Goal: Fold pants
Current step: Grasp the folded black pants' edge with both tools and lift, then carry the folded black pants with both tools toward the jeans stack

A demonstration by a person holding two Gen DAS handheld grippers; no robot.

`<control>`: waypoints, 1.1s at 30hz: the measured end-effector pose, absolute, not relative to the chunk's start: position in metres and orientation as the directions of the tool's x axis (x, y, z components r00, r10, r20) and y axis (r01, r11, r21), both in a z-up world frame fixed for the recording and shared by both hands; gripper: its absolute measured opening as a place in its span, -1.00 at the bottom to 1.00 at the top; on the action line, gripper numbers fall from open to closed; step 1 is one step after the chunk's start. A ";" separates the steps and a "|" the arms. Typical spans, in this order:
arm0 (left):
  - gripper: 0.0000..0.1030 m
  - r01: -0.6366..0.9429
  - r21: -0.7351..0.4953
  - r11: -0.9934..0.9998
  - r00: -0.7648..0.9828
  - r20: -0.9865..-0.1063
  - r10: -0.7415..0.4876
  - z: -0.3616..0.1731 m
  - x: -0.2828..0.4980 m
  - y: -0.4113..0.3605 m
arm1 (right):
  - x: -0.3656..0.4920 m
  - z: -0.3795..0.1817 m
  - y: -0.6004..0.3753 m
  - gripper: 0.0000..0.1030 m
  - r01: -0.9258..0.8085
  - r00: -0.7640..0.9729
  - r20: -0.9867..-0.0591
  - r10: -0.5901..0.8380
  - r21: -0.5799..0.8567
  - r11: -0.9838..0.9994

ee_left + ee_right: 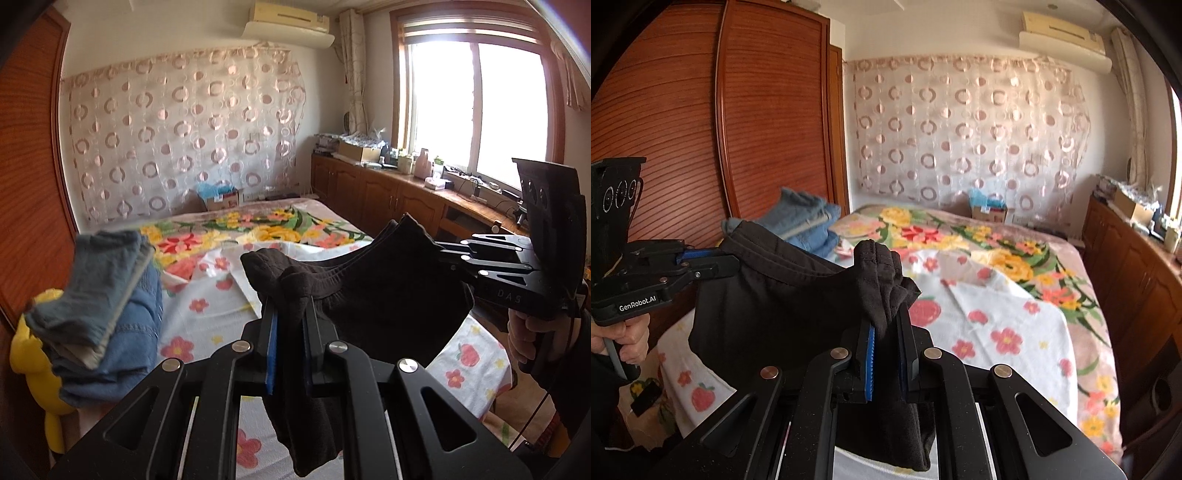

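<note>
Pants (369,291) of dark brown fabric hang in the air above a bed (1015,295), stretched between two handheld grippers. The left gripper (290,306) is clamped on a bunched end of the waistband, its blue-lined fingers (271,332) pressing the cloth from both sides while a loose fold droops below them. The right gripper (886,325) is likewise clenched on the other end of the waistband (a knot of fabric bulges up above its fingertips), and the garment sags in a shallow curve between the two tools. Seen from the left wrist, the right gripper enters from the right edge, with a person's hand (524,332) wrapped around its grip; seen from the right wrist, the left gripper enters from the left edge, gripped by the other hand (624,339). Below the pants lies a white flowered sheet (997,321) spread over a blanket with large yellow and red blooms. A stack of folded blue clothes (107,314) sits at the bed's left side, next to a wooden wardrobe (738,129). A patterned curtain (184,136) covers the far wall, under an air conditioner (288,26), and a window (476,110) lights the wooden cabinets along the right.
</note>
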State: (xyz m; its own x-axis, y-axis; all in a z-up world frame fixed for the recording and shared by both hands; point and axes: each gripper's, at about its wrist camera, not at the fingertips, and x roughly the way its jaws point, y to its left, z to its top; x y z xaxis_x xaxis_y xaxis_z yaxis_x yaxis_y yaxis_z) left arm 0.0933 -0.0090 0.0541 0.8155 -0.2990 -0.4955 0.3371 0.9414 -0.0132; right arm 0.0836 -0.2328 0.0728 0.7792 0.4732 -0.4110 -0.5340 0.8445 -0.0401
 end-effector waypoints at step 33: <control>-0.76 0.244 0.023 0.969 0.896 -0.388 -0.217 0.089 0.094 0.047 | 0.135 0.073 -0.203 -0.82 -0.611 0.760 -0.348 0.549 -0.096 0.786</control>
